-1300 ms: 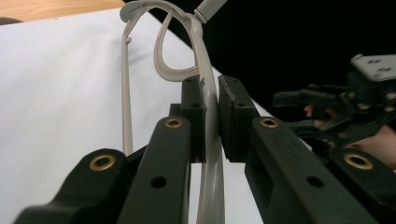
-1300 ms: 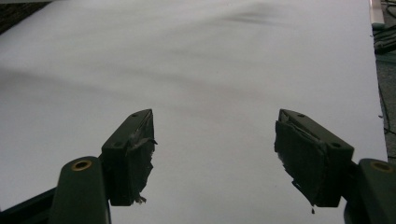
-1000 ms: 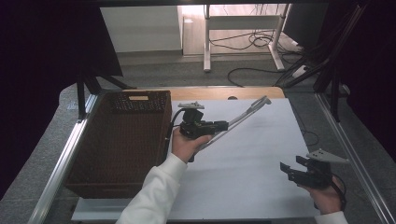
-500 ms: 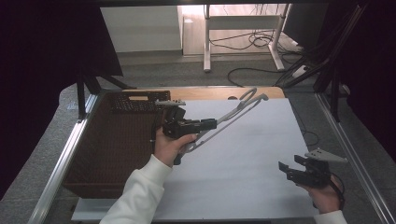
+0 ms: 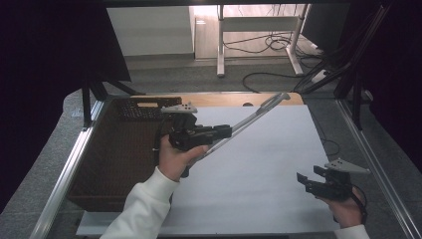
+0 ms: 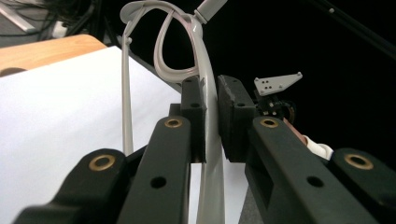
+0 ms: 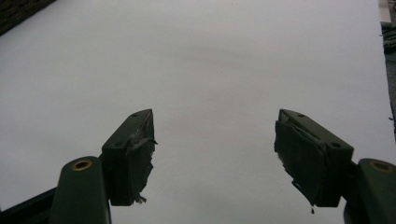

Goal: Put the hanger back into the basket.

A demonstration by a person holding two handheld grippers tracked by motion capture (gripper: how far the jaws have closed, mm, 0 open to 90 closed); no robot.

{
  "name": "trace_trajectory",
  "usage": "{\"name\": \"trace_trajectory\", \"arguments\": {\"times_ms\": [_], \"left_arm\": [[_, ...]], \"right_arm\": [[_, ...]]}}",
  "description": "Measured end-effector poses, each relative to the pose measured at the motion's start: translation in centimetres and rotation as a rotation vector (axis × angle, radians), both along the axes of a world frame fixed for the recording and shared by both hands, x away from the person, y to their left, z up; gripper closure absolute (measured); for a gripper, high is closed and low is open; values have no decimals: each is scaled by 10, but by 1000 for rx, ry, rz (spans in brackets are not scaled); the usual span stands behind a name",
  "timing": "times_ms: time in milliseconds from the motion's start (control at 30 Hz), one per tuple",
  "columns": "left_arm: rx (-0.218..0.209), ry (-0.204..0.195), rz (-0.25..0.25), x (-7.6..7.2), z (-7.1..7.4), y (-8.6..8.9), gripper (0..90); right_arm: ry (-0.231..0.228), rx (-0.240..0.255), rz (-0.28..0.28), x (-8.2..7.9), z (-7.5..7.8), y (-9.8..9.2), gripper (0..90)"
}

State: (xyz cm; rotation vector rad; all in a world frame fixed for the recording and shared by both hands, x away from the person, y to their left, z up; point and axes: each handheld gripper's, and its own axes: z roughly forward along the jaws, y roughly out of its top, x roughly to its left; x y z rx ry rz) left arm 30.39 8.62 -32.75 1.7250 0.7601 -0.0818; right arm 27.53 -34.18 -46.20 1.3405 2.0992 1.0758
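High view: the left gripper point(image 5: 226, 132) pinches a long grey hanger point(image 5: 249, 122) by 1 of its thin arms and holds it in the air, slanting up toward the far right, beside the brown basket point(image 5: 107, 164) and above the white sheet point(image 5: 268, 169). Left gripper view has the pads point(image 6: 194, 116) pressed together on that arm, the looped end point(image 6: 175, 42) rising beyond them. So the pick-up looks done; carrying it to its place, possibly the basket, and letting go are left. The right gripper point(image 5: 308, 181) hangs low over the sheet at the near right, jaws spread wide with nothing between them.
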Motion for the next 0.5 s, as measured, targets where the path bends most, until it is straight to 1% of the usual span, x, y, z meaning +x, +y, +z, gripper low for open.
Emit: {"name": "trace_trajectory", "arguments": {"times_ms": [133, 267, 400, 500], "left_arm": [[-13, 4, 19, -1, 6, 17, 816], [-13, -2, 46, -4, 11, 38, 816], [-22, -6, 78, -7, 14, 64, 816], [-34, -10, 101, -10, 13, 87, 816]], "right_arm": [[-1, 1, -3, 0, 0, -1, 292], [0, 0, -5, 0, 0, -1, 293], [1, 3, -5, 0, 1, 0, 293], [1, -2, -7, 0, 1, 0, 293]]}}
